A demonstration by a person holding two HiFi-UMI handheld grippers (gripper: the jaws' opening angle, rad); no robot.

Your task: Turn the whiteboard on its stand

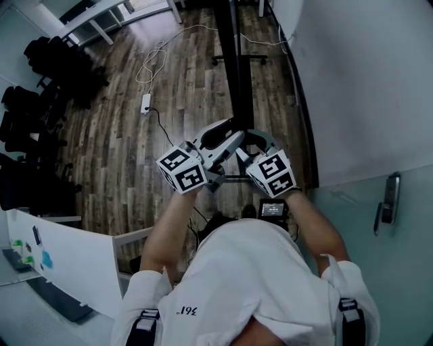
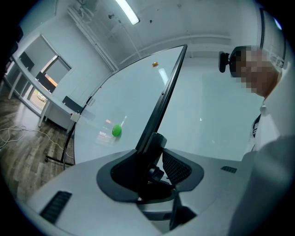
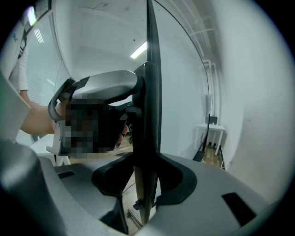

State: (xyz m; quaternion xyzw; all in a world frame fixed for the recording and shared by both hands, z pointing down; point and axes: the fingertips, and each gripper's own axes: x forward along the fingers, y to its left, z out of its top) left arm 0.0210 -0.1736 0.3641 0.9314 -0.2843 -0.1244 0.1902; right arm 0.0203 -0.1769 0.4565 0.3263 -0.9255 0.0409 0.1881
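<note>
Head view, far left: black chairs [image 1: 47, 67] are parked by the wall and a white desk [image 1: 74, 263] is seen low left. A white cable [image 1: 159, 54] and a power strip [image 1: 145, 103] lie on the wood floor [image 1: 115, 149].

Centre: the left gripper [image 2: 156, 156] is set against the whiteboard [image 1: 237, 81]. From above the whiteboard shows only as a black edge running up the picture to the foot bar [image 1: 238, 59] of its stand. The right gripper [image 3: 147, 177] is set just beside the left one on the same edge. Far right: a door handle [image 1: 388, 201] is seen on a glass door. How the jaws stand is not readable from above.

Left gripper view: the jaws are clenched on the board's black frame, which rises up and to the right from between them. The board's pale face is shown only here, left of the frame, with a green magnet [image 2: 116, 131] stuck on it. A ceiling light [image 2: 128, 11] is seen above.

Right gripper view: the frame stands upright through the middle and is clamped between both jaws. The left gripper is seen left of the frame, closed on the same edge from the other side. A small white table [image 3: 214, 131] is visible at the right, well behind the board and in no other view.
</note>
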